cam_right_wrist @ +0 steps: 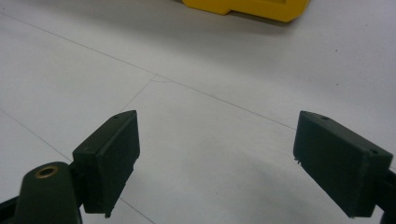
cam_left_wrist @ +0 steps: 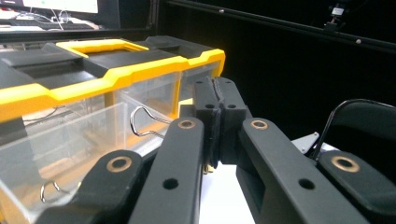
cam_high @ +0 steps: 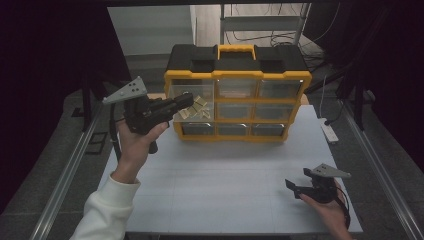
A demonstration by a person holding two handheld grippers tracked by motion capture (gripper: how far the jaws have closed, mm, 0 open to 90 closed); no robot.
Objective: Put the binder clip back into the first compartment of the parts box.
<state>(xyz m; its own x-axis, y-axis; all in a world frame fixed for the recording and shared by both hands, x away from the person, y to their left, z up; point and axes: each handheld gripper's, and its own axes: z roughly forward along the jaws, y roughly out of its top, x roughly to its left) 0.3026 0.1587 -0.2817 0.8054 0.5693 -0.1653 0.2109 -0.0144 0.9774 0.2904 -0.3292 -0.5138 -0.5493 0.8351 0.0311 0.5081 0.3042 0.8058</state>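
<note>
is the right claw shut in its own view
No, the right claw stands wide open, its two black jaws far apart over the bare white table.

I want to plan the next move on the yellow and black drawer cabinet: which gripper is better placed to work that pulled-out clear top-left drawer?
Left. The left gripper, jaws shut, is right at the pulled-out clear plastic drawer of the yellow and black drawer cabinet. The right gripper rests open, low on the white table, well away from it.

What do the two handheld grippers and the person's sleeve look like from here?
Both the left gripper and the right gripper are black, each topped by a grey three-cornered plate. Brass-coloured pivot rivets dot the linkages; the fingers are blocky black pads. The left forearm wears a white sleeve.
</note>
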